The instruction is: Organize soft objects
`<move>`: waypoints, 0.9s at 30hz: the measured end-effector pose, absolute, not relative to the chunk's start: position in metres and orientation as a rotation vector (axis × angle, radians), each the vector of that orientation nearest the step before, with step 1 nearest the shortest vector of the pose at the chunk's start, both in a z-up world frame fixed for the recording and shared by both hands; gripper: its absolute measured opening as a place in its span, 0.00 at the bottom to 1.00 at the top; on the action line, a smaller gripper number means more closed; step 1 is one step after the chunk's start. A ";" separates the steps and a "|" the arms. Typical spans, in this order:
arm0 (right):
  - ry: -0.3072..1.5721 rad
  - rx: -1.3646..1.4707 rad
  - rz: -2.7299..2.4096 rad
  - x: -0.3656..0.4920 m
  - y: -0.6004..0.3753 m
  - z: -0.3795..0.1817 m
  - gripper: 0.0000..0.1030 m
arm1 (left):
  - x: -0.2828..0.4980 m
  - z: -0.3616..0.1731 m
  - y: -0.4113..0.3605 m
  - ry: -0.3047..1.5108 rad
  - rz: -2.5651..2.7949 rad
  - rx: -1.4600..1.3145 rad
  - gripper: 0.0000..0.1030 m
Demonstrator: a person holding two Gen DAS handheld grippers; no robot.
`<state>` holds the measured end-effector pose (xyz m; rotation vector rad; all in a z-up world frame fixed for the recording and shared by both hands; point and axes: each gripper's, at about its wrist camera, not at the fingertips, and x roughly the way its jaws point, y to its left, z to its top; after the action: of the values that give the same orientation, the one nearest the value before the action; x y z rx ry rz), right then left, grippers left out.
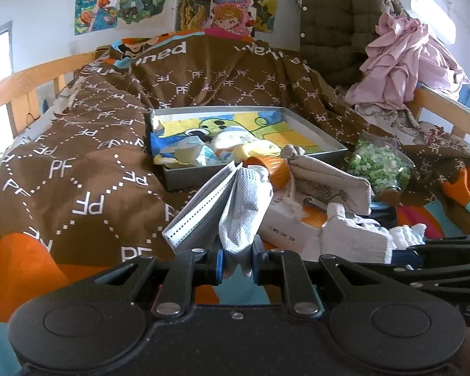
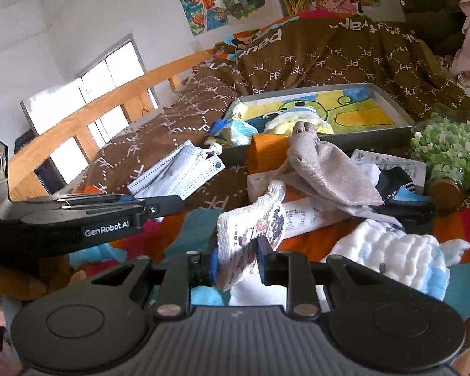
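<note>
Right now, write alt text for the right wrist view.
The right gripper pinches a printed sock above a cluttered bed. Ahead lie a grey cloth, a face mask and a metal tray; the left gripper reaches in from the left.

Left tool (image 1: 237, 261): matte black linkage arms, silver screws, blue pads, two round discs moulded into the black base. Right tool (image 2: 236, 261): same build, ribbed grey base. "GenRobot.AI" is printed white on the left tool's side.
</note>
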<state>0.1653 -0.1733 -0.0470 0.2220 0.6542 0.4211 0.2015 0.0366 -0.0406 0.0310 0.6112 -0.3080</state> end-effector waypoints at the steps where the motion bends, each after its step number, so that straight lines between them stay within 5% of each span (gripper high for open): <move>1: 0.651 0.233 0.426 0.165 -0.174 -0.046 0.26 | 0.202 -0.040 0.038 0.607 -0.302 0.026 0.17; 5: 0.620 0.271 0.453 0.164 -0.178 -0.042 0.26 | 0.200 -0.038 0.041 0.581 -0.287 0.005 0.17; 7: 0.594 0.271 0.472 0.161 -0.178 -0.039 0.11 | 0.198 -0.036 0.042 0.562 -0.286 -0.004 0.17; 27: 0.465 0.306 0.468 0.161 -0.184 -0.017 0.11 | 0.189 -0.022 0.044 0.402 -0.215 0.000 0.17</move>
<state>0.1613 -0.1844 -0.0174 0.3065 0.4648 0.4679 0.1885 0.0444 -0.0218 0.0004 0.4017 -0.2155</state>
